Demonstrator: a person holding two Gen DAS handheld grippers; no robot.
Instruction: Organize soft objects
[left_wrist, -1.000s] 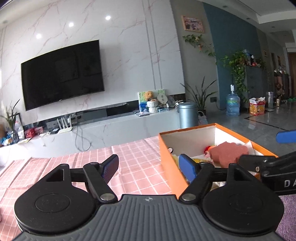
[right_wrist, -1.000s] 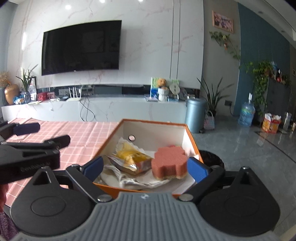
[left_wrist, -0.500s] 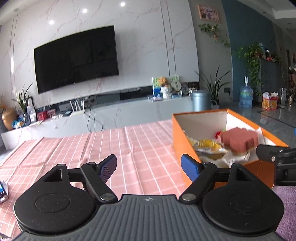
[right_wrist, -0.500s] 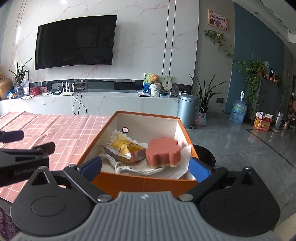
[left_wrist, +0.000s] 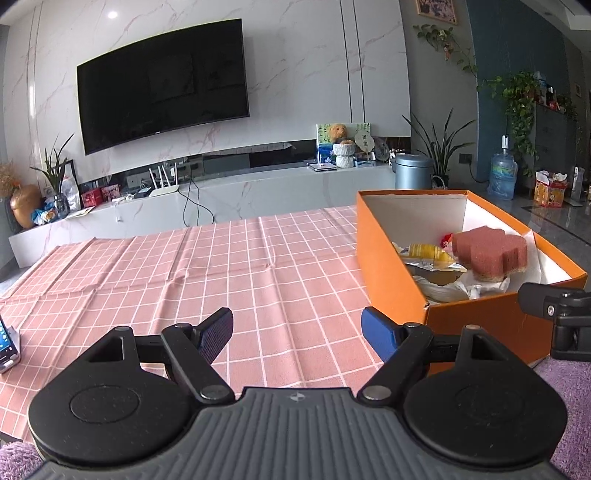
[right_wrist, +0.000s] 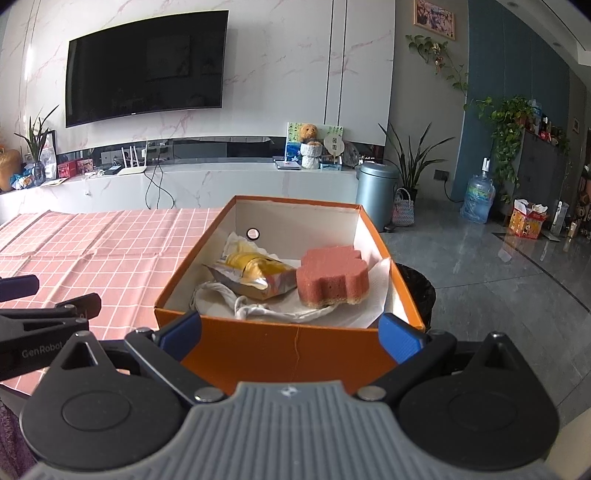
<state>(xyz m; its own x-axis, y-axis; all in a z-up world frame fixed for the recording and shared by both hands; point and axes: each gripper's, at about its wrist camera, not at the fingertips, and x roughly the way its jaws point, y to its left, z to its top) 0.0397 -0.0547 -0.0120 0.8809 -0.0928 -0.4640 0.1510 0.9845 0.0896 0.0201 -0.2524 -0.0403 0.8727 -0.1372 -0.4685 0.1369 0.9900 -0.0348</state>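
Note:
An orange box (right_wrist: 295, 350) stands at the right end of the pink checked tablecloth (left_wrist: 229, 273). Inside lie a reddish-brown sponge (right_wrist: 332, 275), a yellow foil snack packet (right_wrist: 255, 275) and a white cloth (right_wrist: 236, 302). The box (left_wrist: 391, 273) and sponge (left_wrist: 489, 251) also show in the left wrist view. My left gripper (left_wrist: 297, 330) is open and empty above the cloth, left of the box. My right gripper (right_wrist: 291, 330) is open and empty, in front of the box's near wall.
A phone (left_wrist: 7, 341) lies at the tablecloth's left edge. A black bin (right_wrist: 417, 288) stands on the floor right of the box. A white TV cabinet (left_wrist: 221, 195) and wall TV (left_wrist: 162, 83) are beyond the table. Purple fabric (left_wrist: 569, 387) is at lower right.
Both grippers have drawn back from the box and stay open. The left gripper has shifted left over the tablecloth. The sponge lies in the box as before.

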